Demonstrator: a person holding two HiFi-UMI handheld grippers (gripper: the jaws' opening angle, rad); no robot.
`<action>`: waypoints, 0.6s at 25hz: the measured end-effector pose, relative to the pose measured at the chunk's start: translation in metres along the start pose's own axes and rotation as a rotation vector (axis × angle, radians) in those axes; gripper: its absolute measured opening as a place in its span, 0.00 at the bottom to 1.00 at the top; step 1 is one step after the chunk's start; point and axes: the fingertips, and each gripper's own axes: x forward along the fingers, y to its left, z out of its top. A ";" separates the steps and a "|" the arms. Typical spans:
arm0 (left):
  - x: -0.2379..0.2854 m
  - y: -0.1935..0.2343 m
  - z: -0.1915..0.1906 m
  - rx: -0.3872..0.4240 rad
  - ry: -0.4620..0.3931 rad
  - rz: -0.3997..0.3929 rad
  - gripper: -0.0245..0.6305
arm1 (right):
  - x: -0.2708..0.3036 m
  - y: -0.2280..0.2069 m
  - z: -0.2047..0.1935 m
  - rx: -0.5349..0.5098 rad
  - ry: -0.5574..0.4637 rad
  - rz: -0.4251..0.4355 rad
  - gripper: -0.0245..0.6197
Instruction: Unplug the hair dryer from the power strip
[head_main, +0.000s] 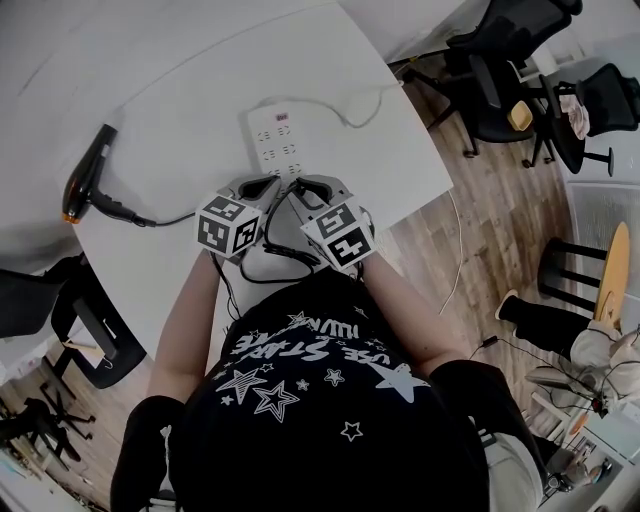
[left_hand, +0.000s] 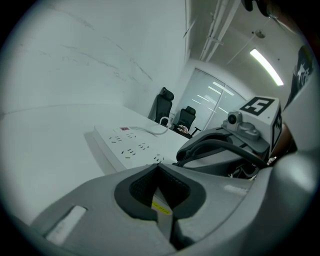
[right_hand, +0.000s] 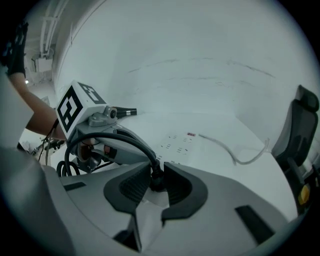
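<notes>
White rectangular power strip (head_main: 280, 140) lies flat on the white table (head_main: 180, 80), its thin white cord (head_main: 350, 115) curling off the far end toward the table edge. Black hair dryer with an orange rear end (head_main: 85, 172) lies on its side at the table's left edge, well apart from the strip. Its black cable (head_main: 165, 218) runs right along the tabletop, goes under the grippers, and loops near the person's chest. Both grippers sit side by side at the strip's near end, marker cubes facing up. Right gripper (right_hand: 157, 172) has its dark ribbed pads clamped on the black plug (right_hand: 156, 180), with the cable arcing up and left out of the jaws. The plug's prongs and the socket under it are hidden by the gripper body, so it's not possible to tell whether the plug is seated in the strip or out. Left gripper (left_hand: 159, 167) has its jaws closed tip to tip with nothing between them, and it hovers just beside the strip's near corner. In the head view the jaw tips of both the left gripper (head_main: 268, 185) and the right gripper (head_main: 305, 185) are mostly covered by their own housings. The strip's near edge is cut off behind the jaws in the right gripper view. Black office chairs (head_main: 490, 70) stand on the wooden floor to the right.
</notes>
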 end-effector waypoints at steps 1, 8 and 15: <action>0.000 0.000 0.000 0.002 -0.001 -0.001 0.05 | 0.000 0.000 0.000 -0.033 0.002 -0.016 0.17; 0.002 0.000 0.000 0.011 -0.006 -0.012 0.05 | -0.003 -0.012 -0.006 0.097 -0.048 0.030 0.15; 0.000 0.001 0.000 0.010 -0.014 0.000 0.05 | -0.003 -0.003 -0.001 -0.081 -0.007 -0.079 0.14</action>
